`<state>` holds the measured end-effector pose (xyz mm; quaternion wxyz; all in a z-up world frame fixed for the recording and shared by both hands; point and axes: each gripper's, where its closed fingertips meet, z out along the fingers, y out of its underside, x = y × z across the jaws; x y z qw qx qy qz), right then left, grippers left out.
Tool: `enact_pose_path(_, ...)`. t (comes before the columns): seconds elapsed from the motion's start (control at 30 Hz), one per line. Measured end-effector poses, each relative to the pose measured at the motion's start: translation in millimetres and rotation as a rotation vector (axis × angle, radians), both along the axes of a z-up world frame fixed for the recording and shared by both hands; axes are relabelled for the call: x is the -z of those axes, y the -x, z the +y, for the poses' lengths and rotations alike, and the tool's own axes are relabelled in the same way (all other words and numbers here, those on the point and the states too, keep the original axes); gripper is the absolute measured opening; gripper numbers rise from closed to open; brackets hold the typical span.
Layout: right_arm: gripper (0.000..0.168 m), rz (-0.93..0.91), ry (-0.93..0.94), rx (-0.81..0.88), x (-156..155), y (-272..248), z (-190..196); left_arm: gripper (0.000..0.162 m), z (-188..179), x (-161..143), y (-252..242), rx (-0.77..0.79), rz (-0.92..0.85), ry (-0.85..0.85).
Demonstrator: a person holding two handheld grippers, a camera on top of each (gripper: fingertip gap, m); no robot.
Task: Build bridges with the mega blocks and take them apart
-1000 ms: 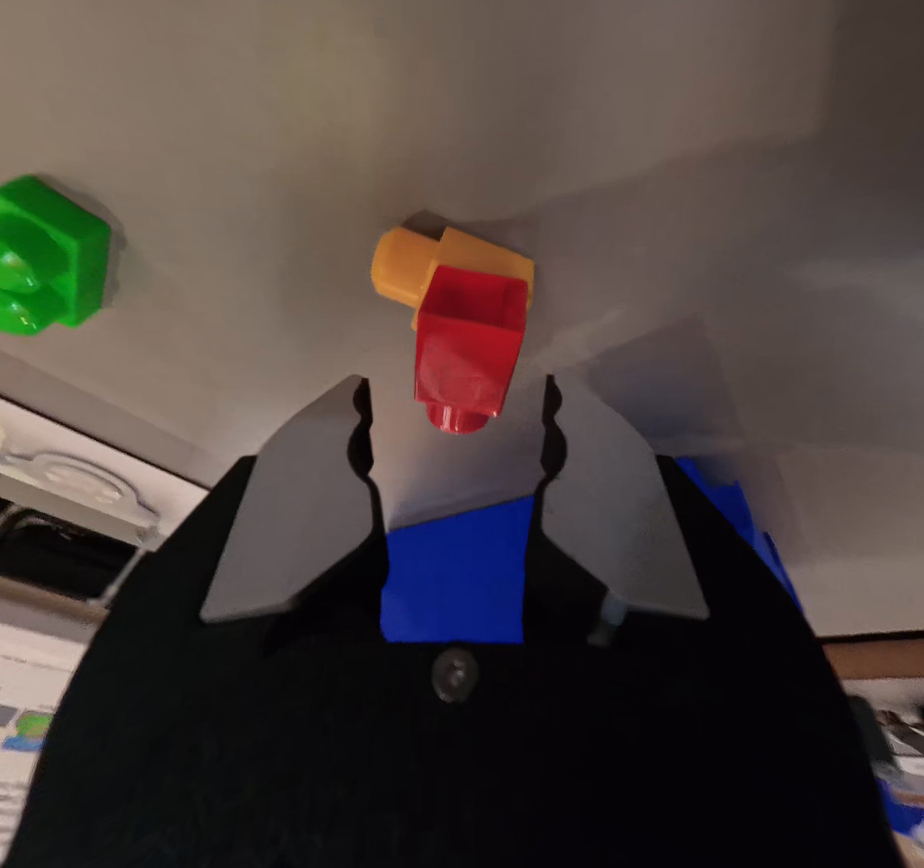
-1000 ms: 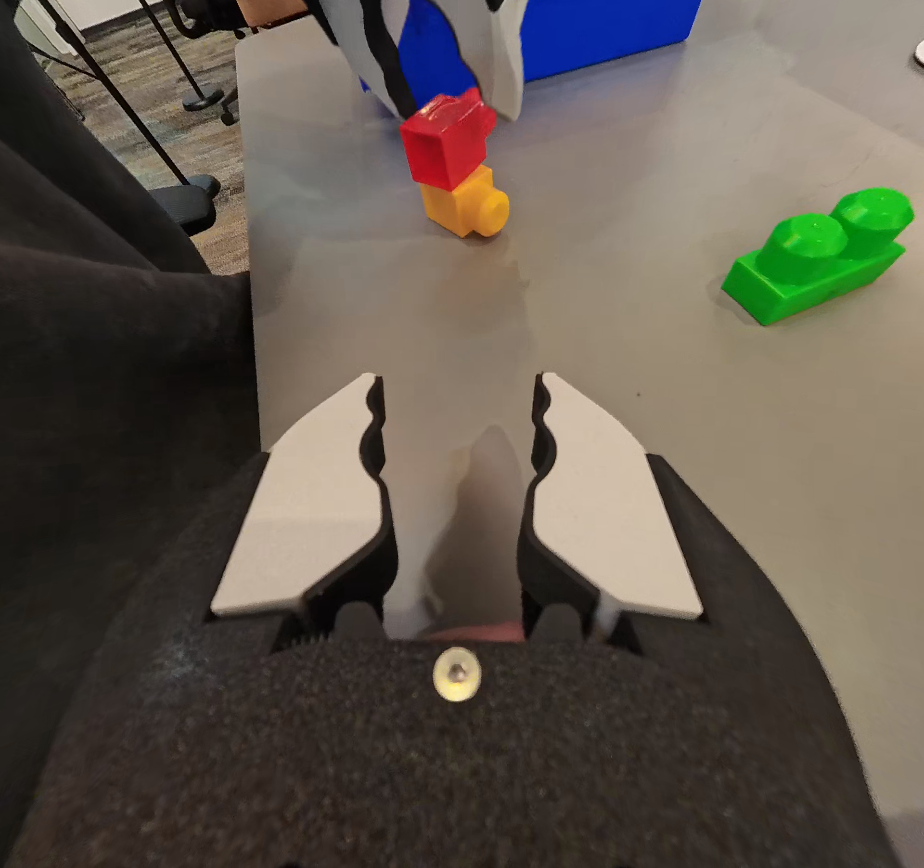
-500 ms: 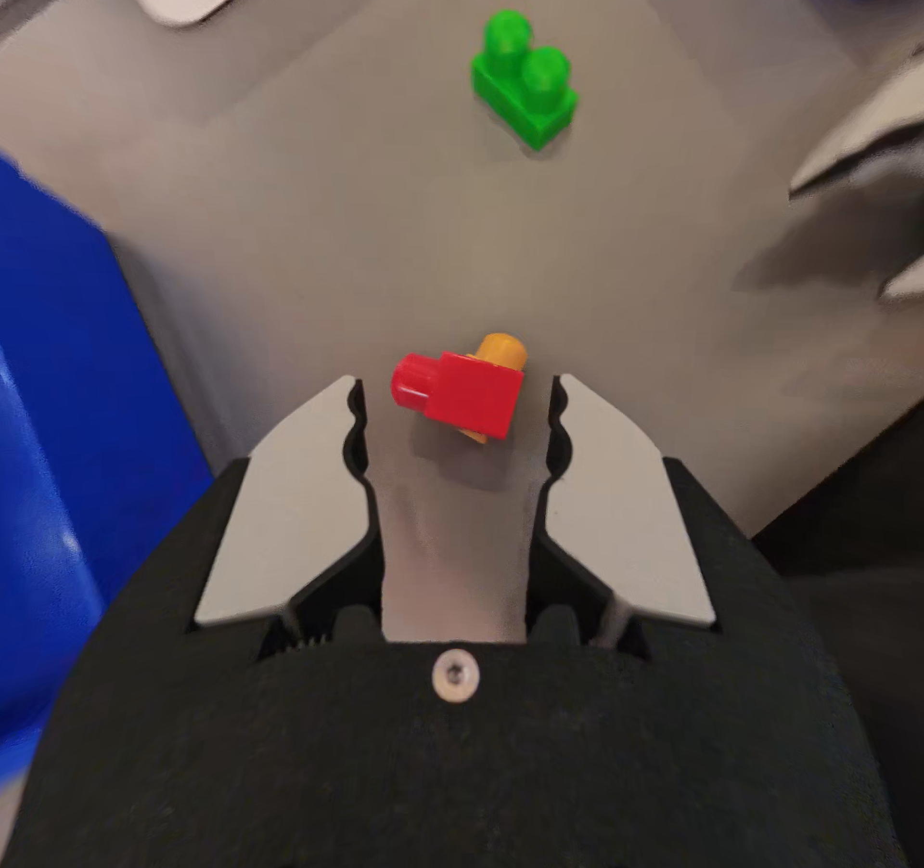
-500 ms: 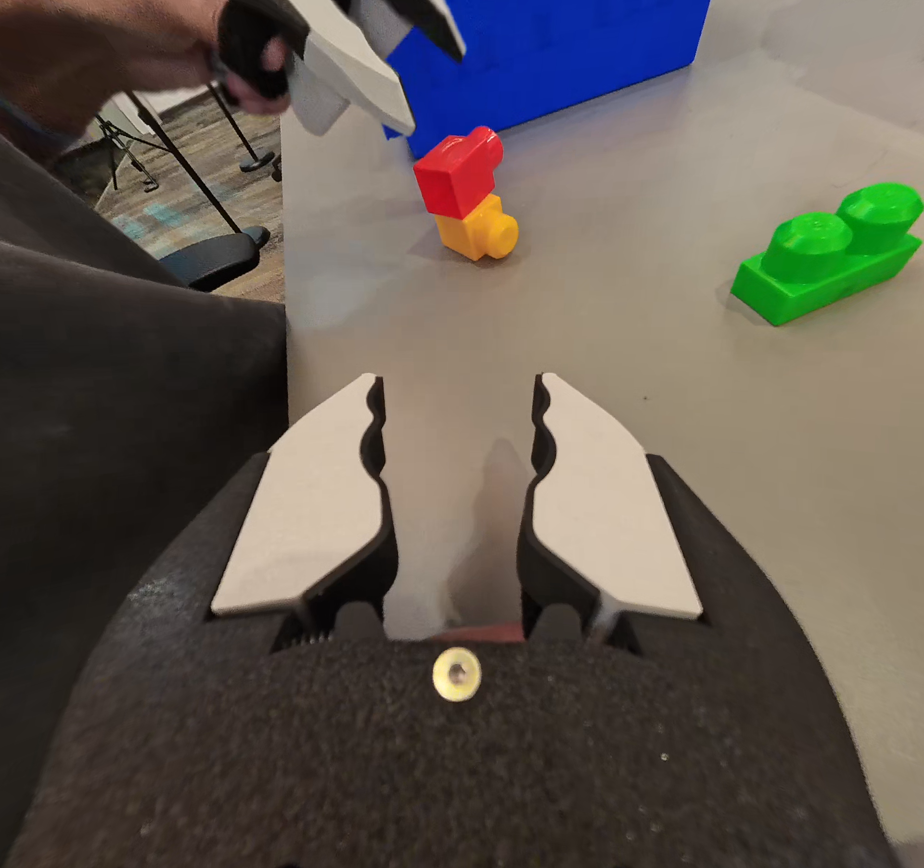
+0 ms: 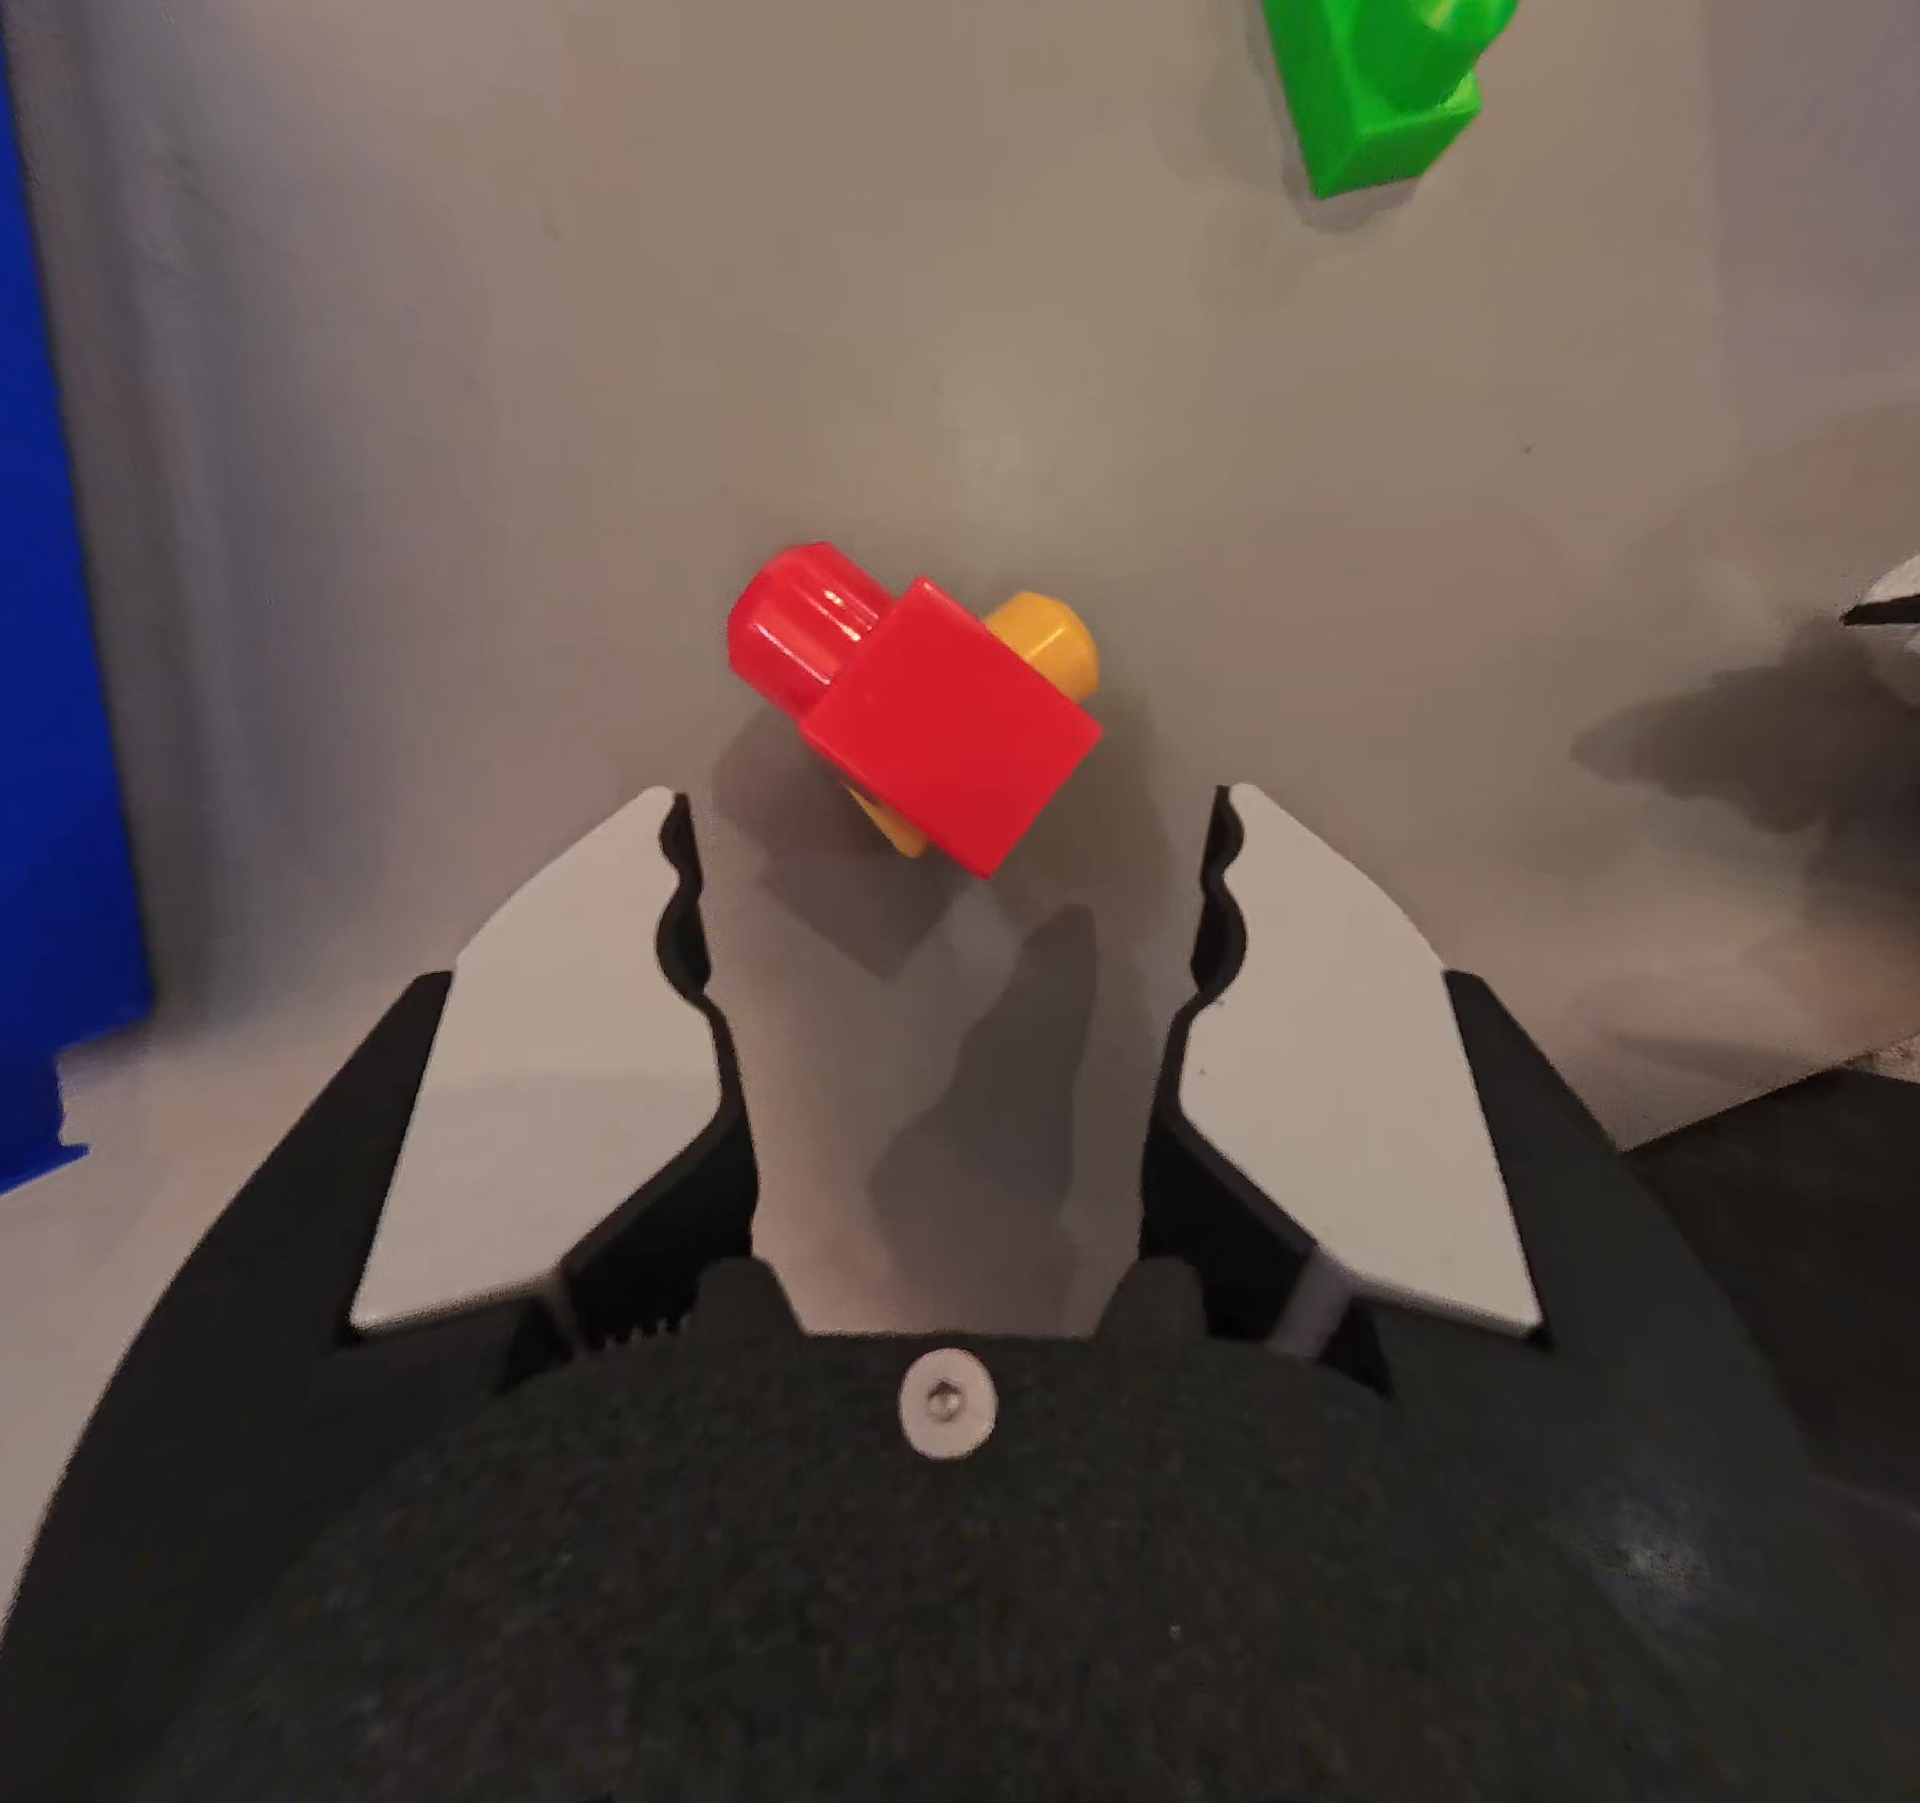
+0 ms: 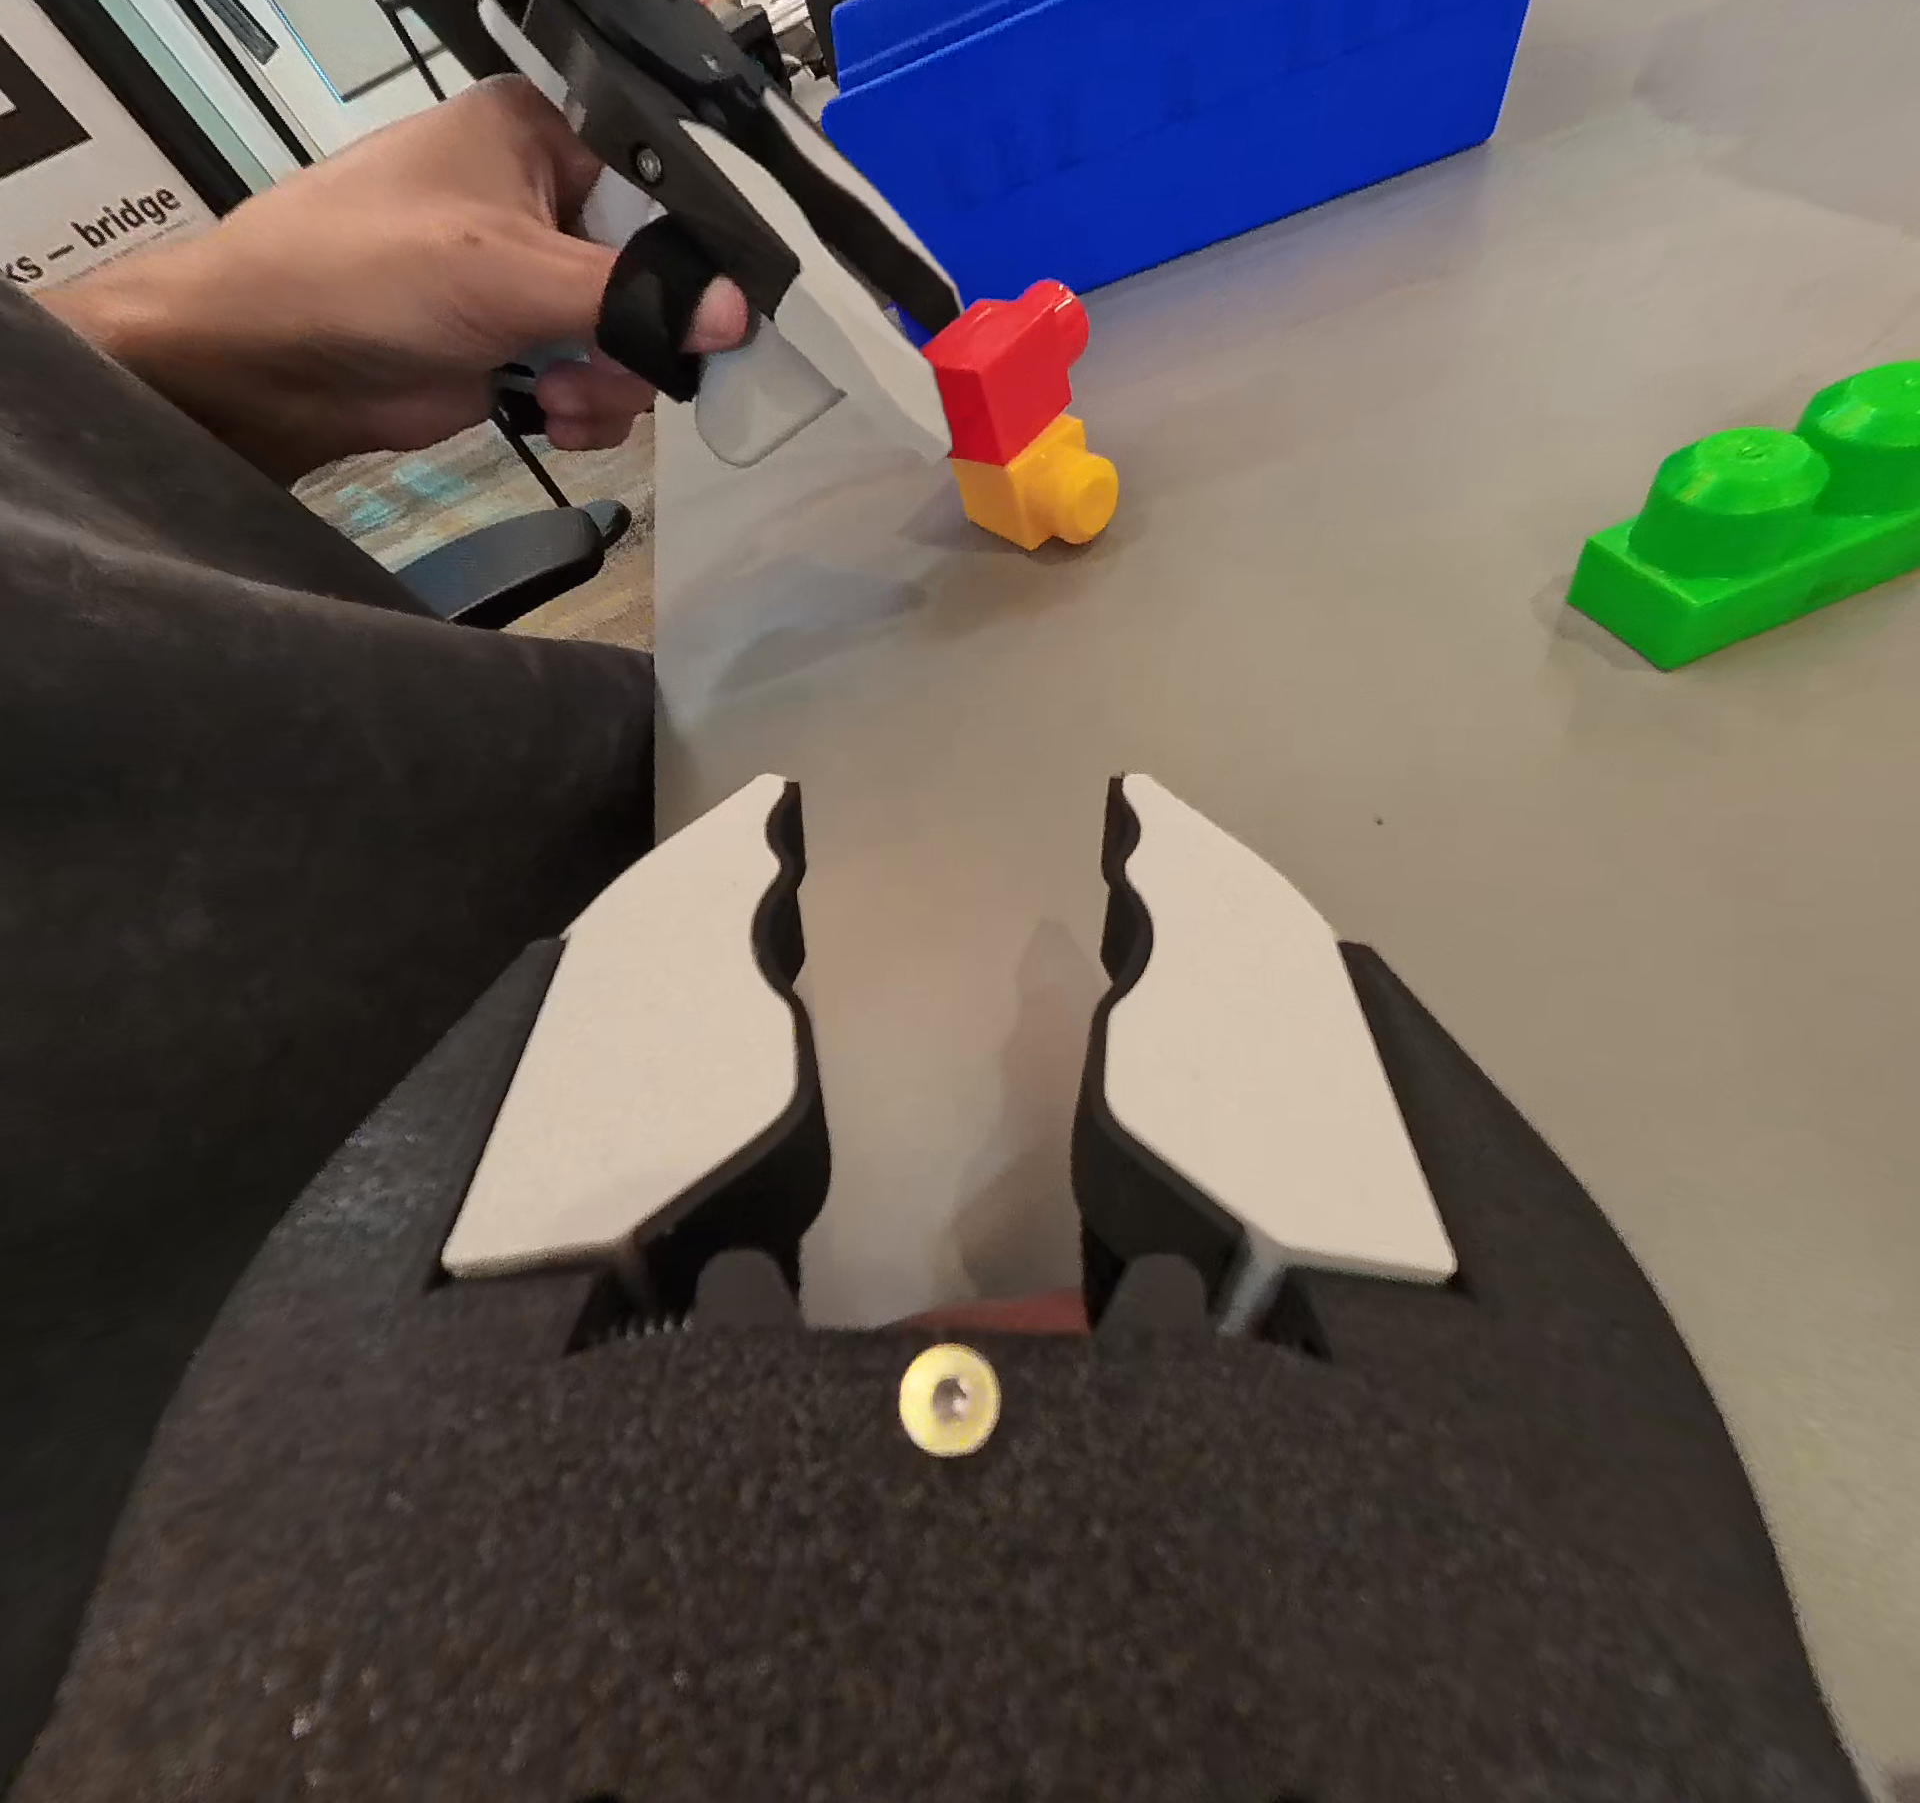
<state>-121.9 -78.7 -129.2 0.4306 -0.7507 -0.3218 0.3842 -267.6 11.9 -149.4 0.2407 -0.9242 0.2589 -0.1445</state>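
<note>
The left gripper, jaws wide and empty, neared the red block (light, rigid, probably slick plastic), best pinched across flat sides.

Glossy plastic blocks on a smooth matt table, and grainy black gripper bodies.

The red block gleams, hard moulded plastic with bright highlights on its stud; the orange block under it looks the same smooth plastic, a touch less shiny. The green block is slick, almost translucent at the stud. The grey table reads smooth and matt with a soft sheen. The left gripper and the right gripper show matt pale-grey finger plates, a rough speckled black body and a shiny metal screw. The blue bin is ribbed plastic, satin. Dark cloth looks soft and napped.
</note>
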Motion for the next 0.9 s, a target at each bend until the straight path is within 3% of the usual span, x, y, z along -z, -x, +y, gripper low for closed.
enact_pose_path(0.07, 0.055, -0.011, 0.001, -0.001, 1, 0, -1, 0.102, 2, 1, -4, -0.001, 0.003, 0.009)
enact_pose_path(0.17, 0.054, -0.03, 0.0, -0.004, 3, 1, -1, 0.106, 9, 3, -12, -0.01, -0.011, 0.016)
enact_pose_path(0.23, 0.054, -0.041, 0.0, -0.007, 4, 1, -1, 0.099, 13, 6, -13, -0.014, -0.016, 0.039)
enact_pose_path(0.33, 0.054, -0.045, 0.004, -0.015, 5, 2, -3, 0.061, 13, 12, -11, -0.001, -0.038, 0.097)
enact_pose_path(0.5, 0.053, -0.037, 0.01, -0.015, 5, 2, -3, 0.058, 7, 3, -6, 0.084, 0.008, 0.123)
enact_pose_path(0.6, 0.052, -0.033, 0.008, -0.015, 5, 1, -3, 0.057, 3, -13, -8, 0.27, 0.068, 0.086)
enact_pose_path(0.7, 0.052, -0.039, 0.007, -0.016, 5, 2, -3, 0.057, -8, -25, -16, 0.601, 0.154, 0.03)
enact_pose_path(0.8, 0.052, -0.046, 0.01, -0.013, 6, 2, -3, 0.057, -29, -15, -20, 0.899, 0.184, 0.025)
enact_pose_path(0.9, 0.051, -0.06, 0.012, -0.009, 8, 2, -2, 0.057, -46, 1, -20, 1.068, 0.146, 0.061)
